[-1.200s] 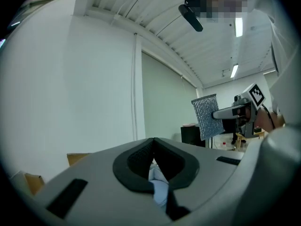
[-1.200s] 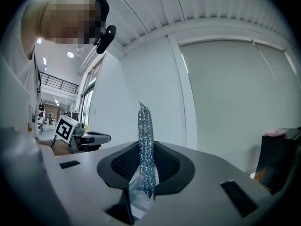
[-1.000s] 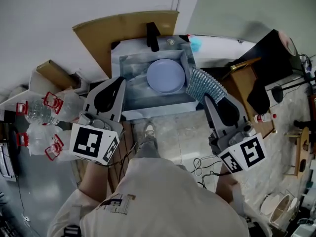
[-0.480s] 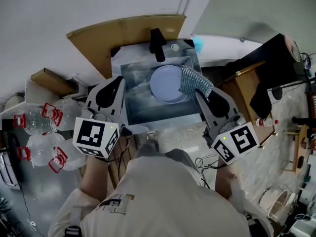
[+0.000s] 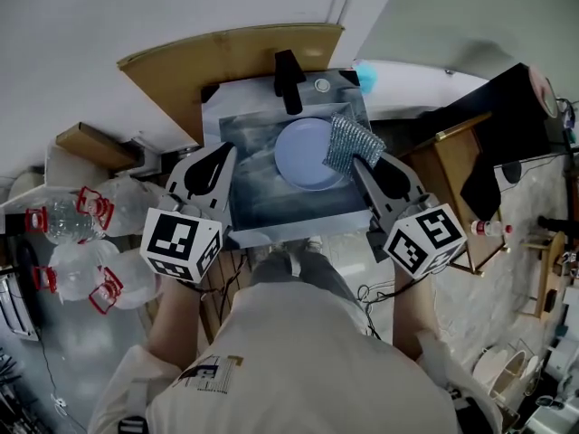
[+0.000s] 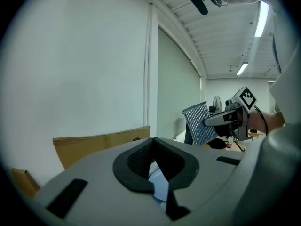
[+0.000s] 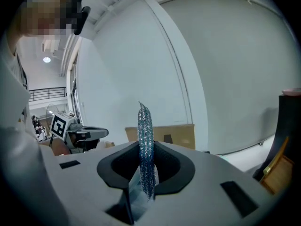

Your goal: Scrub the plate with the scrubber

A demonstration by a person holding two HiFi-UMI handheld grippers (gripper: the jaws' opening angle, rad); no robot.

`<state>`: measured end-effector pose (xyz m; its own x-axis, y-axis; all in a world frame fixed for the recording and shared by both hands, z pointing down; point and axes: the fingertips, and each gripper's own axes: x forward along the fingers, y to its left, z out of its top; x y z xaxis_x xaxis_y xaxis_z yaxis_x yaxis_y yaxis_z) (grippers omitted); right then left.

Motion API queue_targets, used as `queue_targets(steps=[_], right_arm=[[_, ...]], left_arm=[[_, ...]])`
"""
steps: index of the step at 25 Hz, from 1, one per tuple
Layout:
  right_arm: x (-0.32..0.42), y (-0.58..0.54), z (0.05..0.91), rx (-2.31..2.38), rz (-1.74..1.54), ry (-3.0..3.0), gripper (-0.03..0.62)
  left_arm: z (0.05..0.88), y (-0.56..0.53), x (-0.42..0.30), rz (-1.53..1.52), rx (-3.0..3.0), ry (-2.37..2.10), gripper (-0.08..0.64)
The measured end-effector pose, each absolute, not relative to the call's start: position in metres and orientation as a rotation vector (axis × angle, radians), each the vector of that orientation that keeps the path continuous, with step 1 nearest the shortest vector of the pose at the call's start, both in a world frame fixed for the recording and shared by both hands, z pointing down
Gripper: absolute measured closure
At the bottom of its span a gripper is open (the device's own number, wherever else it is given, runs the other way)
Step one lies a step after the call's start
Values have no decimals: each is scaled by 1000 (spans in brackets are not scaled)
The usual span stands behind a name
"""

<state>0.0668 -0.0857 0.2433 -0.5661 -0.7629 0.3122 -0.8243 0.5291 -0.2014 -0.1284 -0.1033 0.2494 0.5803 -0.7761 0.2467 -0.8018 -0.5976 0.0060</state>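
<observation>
Pale wall and a brown cardboard sheet (image 5: 226,61) back a steel sink (image 5: 249,202), which has a black faucet (image 5: 288,80) at its far rim. Clear bottles (image 5: 77,233) with red handles lie off to the left.

Item 1: plate (image 5: 303,152). Pale and round, it lies flat in the basin toward the far right, just below the faucet.

Item 2: scrubber (image 5: 351,143). This silvery mesh pad overlaps the plate's right rim in the head view. Whether it touches the plate cannot be told.

Item 3: right hand-held gripper (image 5: 365,165). Its jaws are clamped on 1 edge of the scrubber, and most of the pad stands free beyond the tips.

Item 4: left hand-held gripper (image 5: 217,156). Its jaws are together with nothing between them. It sits over the sink's left side, apart from the plate.

Step in hand, as judged: bringing the scrubber onto the plate. No scrubbing is evident yet.

Handling notes:
- Lay the pad's broad face on the plate, not its thin edge.
- The pad looks limp and is gripped by 1 edge only, so light pressure and short circular strokes should keep it from folding or slipping out.
- The plate sits loose and may slide. The closed left tips could press on its near-left rim to pin it.
- Keep strokes clear of the faucet.
</observation>
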Motion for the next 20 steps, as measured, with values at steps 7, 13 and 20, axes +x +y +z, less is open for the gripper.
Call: queue_targets(steps=[7,13,20], right_arm=[[61,-109,294,1186,639,-2581,492],[53,-129,344,1079,671,-2497,492],[34,-152,411,988,600,-2413,492]], left_arm=[[288,-126,-107,345,2622,-1277,543],[341,-150,-96,430,2516,-1244,541],[412,-173,-81,457,2360,-1174,422]])
